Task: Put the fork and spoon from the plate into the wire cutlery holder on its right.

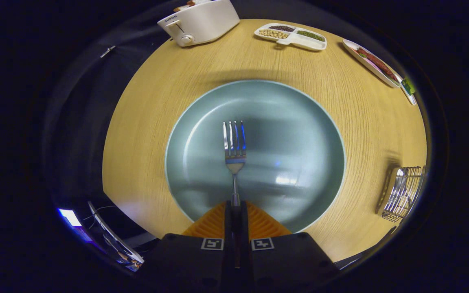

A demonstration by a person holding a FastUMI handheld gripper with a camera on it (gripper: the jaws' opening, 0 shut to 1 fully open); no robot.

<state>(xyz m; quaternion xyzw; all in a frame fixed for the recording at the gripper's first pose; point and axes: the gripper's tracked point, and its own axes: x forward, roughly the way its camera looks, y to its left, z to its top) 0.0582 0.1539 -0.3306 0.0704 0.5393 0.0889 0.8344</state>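
Pale wood-grain tabletop (157, 134) spreads beyond the jaws, with a round grey-green ceramic plate (299, 134) just ahead of them. Off to their right stands a wire cutlery holder (403, 193). Both fingers of the gripper (235, 209) clamp the handle of a shiny steel fork (234, 146), tines pointing forward above the plate.

Silver metal fork (234, 150) clamped by its handle, tines pointing forward over round grey-green plate (299, 122). Chrome wire cutlery holder (403, 193) right of plate, on wooden tabletop, apart from it.
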